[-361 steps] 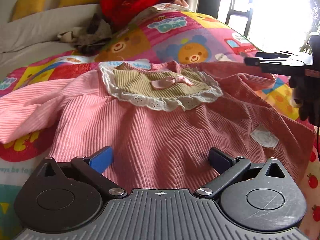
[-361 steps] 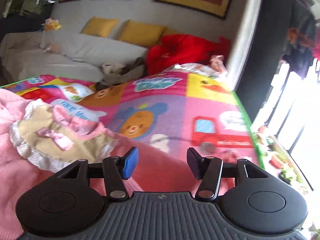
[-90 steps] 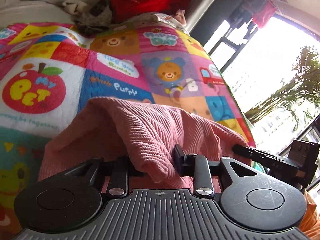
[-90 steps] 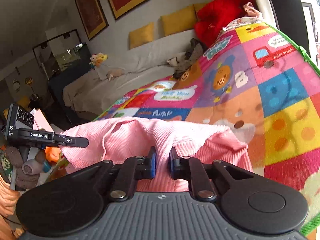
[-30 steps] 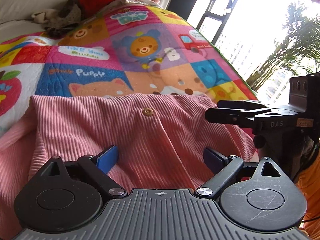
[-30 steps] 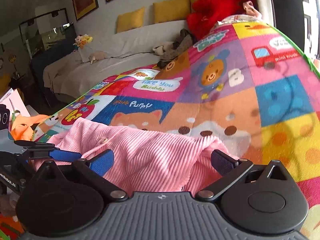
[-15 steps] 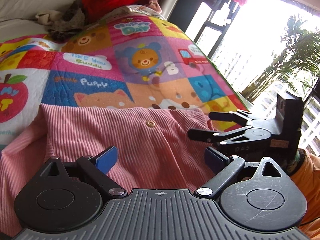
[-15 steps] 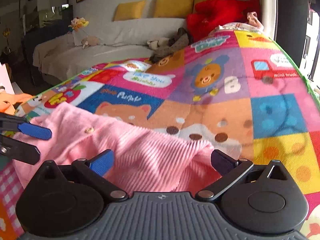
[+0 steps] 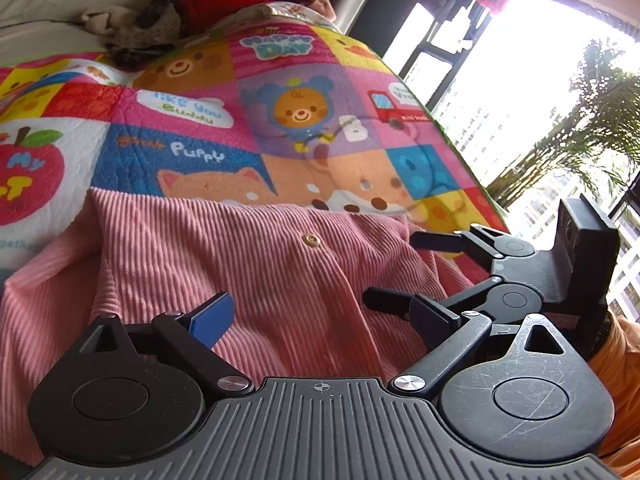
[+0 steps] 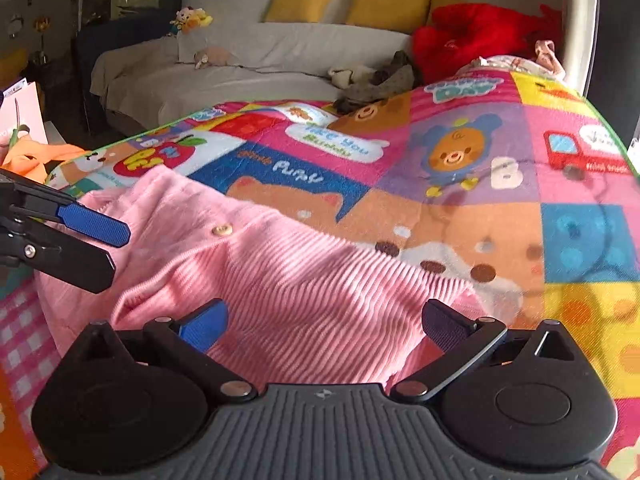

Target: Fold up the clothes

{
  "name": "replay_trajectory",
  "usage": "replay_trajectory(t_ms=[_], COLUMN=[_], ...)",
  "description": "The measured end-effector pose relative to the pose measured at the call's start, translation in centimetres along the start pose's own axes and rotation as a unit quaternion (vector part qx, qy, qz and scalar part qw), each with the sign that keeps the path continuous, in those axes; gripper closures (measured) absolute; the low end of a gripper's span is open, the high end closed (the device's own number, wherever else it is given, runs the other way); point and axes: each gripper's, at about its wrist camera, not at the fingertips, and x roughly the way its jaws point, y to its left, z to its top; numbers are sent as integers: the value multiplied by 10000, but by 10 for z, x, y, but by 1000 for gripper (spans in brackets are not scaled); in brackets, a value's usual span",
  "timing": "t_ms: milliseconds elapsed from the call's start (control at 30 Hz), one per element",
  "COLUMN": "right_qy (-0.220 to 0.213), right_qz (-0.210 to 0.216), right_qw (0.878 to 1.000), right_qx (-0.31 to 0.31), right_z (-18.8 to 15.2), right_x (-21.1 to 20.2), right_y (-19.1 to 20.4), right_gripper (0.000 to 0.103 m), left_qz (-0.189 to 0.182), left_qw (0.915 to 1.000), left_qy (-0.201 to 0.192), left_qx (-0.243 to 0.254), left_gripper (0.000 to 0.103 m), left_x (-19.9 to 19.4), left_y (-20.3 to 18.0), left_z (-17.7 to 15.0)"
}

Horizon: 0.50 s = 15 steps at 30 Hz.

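A pink ribbed garment (image 9: 248, 272) with a small tan button (image 9: 311, 239) lies folded over on a colourful play mat (image 9: 280, 112). My left gripper (image 9: 324, 316) hovers just above its near part, open, nothing between the fingers. The right gripper (image 9: 396, 266) shows at the right of the left wrist view, also open, over the garment's right edge. In the right wrist view the same garment (image 10: 304, 280) fills the near middle, my right gripper (image 10: 324, 324) stands open over it, and the left gripper (image 10: 110, 248) reaches in from the left edge.
The cartoon-patterned mat (image 10: 460, 160) stretches beyond the garment. A white sofa (image 10: 248, 68) with yellow cushions (image 10: 300, 4), a red plush (image 10: 480, 36) and a crumpled grey cloth (image 10: 380, 80) lie behind. A bright window (image 9: 540, 92) is at the right.
Three seconds ago both grippers were shut on the lifted garment. Since then they let go; it lies flat, and the right gripper has drawn closer to the left one.
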Motion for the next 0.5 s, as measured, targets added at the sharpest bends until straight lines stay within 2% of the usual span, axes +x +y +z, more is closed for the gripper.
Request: replay_trajectory(t_ms=[100, 200, 333, 500], right_qy=[-152, -70, 347, 192], right_qz=[229, 400, 228, 176], right_qw=[9995, 9991, 9988, 9995], right_qx=[156, 89, -254, -165], right_z=[9, 10, -2, 0], right_x=[-5, 4, 30, 20], right_y=[0, 10, 28, 16], right_gripper=[0, 0, 0, 0], left_qz=[142, 212, 177, 170], left_qw=[9999, 9996, 9996, 9996], left_qy=[-81, -4, 41, 29], left_qx=[-42, -184, -206, -230], left_gripper=[5, 5, 5, 4], left_x=[-2, 3, 6, 5], left_y=[4, 10, 12, 12], left_z=[5, 4, 0, -1])
